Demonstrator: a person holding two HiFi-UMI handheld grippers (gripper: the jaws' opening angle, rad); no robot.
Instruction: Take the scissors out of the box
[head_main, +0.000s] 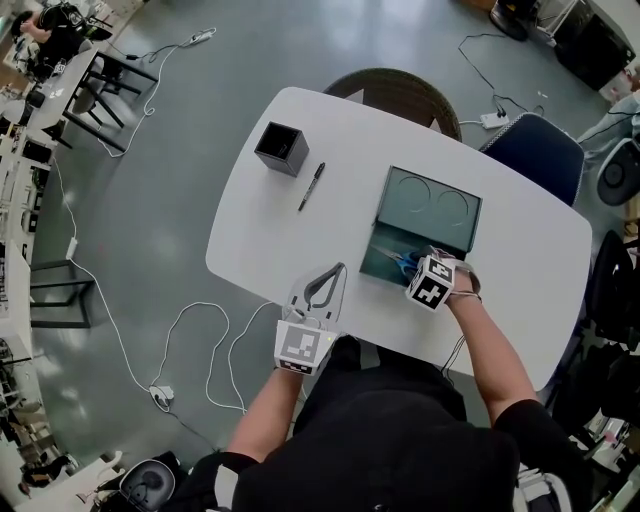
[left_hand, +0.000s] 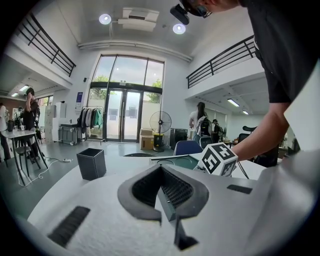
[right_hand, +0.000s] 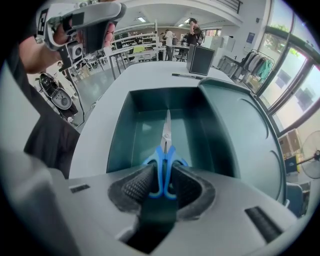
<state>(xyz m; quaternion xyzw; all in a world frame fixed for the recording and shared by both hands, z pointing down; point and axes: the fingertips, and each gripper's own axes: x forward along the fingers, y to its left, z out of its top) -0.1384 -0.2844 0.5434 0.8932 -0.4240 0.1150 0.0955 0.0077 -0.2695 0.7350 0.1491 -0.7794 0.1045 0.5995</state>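
A white oval counter (head_main: 270, 230) stands on a grey floor (head_main: 180, 150). A black square cup (head_main: 281, 148) sits near its far left edge, with a black marker (head_main: 311, 186) lying just beside it. A round-backed chair (head_main: 395, 92) and a dark blue chair (head_main: 535, 150) are drawn up at the far side. White cables (head_main: 200, 340) trail across the floor. The left gripper view takes in tall glass doors (left_hand: 124, 115), a clothes rack (left_hand: 91, 120) and a pedestal fan (left_hand: 160, 123).

Lying flat as blue-handled scissors (right_hand: 166, 149), blades shut, stretching lengthwise along the floor of the open teal box (right_hand: 122, 135).
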